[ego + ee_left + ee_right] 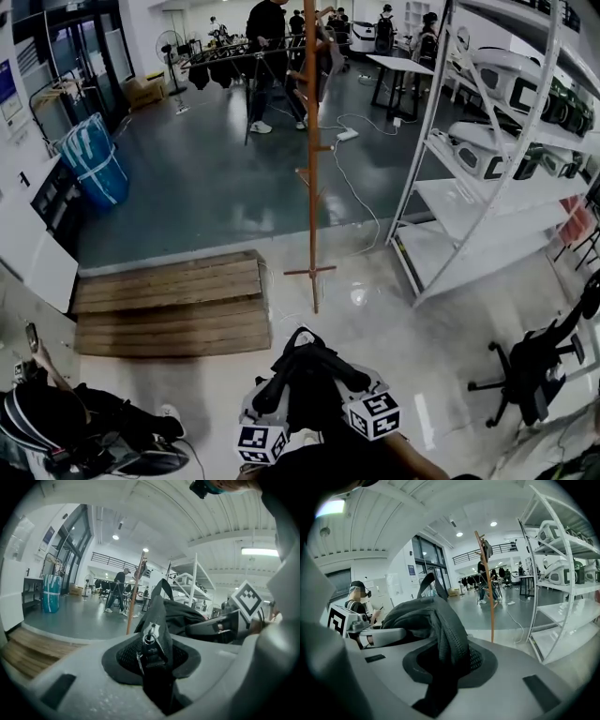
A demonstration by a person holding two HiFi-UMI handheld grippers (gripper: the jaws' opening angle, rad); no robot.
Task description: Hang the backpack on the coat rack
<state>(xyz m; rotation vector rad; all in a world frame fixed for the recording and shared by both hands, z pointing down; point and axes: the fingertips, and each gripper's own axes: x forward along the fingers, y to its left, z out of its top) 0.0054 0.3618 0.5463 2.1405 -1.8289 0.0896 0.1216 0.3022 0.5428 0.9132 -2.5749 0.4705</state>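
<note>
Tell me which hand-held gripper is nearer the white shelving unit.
Right. The right hand-held gripper holds the backpack on the side facing the white shelving unit; the left hand-held gripper holds the far side, toward the wooden pallet.

Open floor (356, 319) leads to the coat rack (311, 141) (shelving (441, 122) close right, pallet (169, 305) left).

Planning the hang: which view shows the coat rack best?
The right gripper view: the coat rack stands whole, top hooks to floor. The head view shows its pole and low pegs large but crops the top. The left gripper view shows it whole but smaller.
</note>
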